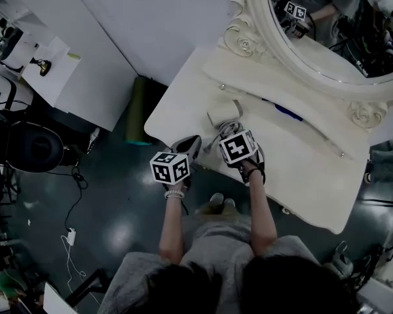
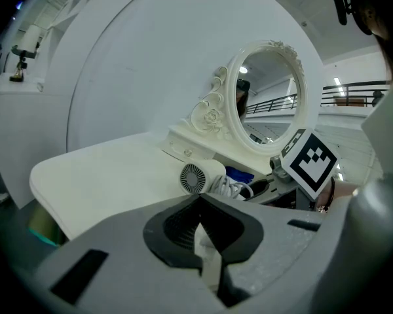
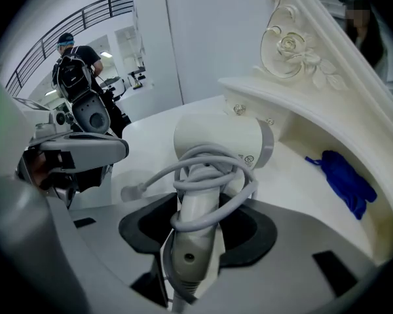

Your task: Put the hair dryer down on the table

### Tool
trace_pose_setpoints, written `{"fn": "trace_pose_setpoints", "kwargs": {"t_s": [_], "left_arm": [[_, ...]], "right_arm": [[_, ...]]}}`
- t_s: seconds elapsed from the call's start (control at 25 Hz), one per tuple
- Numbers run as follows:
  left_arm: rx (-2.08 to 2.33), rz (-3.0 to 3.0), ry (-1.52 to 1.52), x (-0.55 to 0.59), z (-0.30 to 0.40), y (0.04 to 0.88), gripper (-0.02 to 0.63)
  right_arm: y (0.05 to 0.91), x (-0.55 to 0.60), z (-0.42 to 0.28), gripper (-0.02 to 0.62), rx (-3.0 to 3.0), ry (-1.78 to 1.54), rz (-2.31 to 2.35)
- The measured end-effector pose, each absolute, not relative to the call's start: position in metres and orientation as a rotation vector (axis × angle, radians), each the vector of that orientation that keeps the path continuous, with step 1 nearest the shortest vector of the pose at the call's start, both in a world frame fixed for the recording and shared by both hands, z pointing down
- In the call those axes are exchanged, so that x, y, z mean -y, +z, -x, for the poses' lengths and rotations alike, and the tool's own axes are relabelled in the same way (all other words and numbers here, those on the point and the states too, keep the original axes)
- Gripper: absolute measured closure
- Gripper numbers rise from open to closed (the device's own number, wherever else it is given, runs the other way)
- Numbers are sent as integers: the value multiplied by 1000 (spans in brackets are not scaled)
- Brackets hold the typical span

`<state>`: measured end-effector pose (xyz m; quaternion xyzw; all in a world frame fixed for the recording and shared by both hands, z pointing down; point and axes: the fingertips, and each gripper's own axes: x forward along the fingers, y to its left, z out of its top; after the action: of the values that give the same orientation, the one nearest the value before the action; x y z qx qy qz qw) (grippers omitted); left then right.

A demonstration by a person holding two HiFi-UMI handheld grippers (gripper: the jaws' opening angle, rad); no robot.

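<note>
A white hair dryer (image 1: 223, 115) with its grey cord wound round the handle is at the near left part of the white vanity table (image 1: 183, 103). My right gripper (image 3: 196, 241) is shut on the dryer's handle, and the barrel (image 3: 216, 146) points away over the tabletop. Whether the dryer touches the table I cannot tell. In the head view the right gripper (image 1: 230, 128) is just behind the dryer. My left gripper (image 1: 190, 144) hovers at the table's front edge, left of the dryer. Its jaws (image 2: 206, 241) are shut with nothing in them. From there I see the dryer's round rear grille (image 2: 195, 178).
An ornate oval mirror (image 1: 327, 25) stands at the back of the table on a raised shelf. A blue cloth (image 3: 344, 178) lies beneath that shelf, right of the dryer. A green bin (image 1: 137, 110) stands on the floor left of the table, with a dark chair (image 1: 36, 146) further left.
</note>
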<state>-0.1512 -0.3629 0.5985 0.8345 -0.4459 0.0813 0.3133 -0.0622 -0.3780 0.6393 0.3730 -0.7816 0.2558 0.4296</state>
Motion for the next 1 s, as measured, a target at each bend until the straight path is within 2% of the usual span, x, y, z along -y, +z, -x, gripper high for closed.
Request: {"fn": "trace_pose_setpoints", "kwargs": {"t_s": [0.6, 1.0], "left_arm": [[1161, -2212, 218, 358, 151, 598, 601], [1153, -2235, 208, 350, 149, 591, 601]], "right_arm": [[646, 376, 60, 390, 1894, 626, -968], [638, 381, 61, 345, 1959, 608, -1087]]}}
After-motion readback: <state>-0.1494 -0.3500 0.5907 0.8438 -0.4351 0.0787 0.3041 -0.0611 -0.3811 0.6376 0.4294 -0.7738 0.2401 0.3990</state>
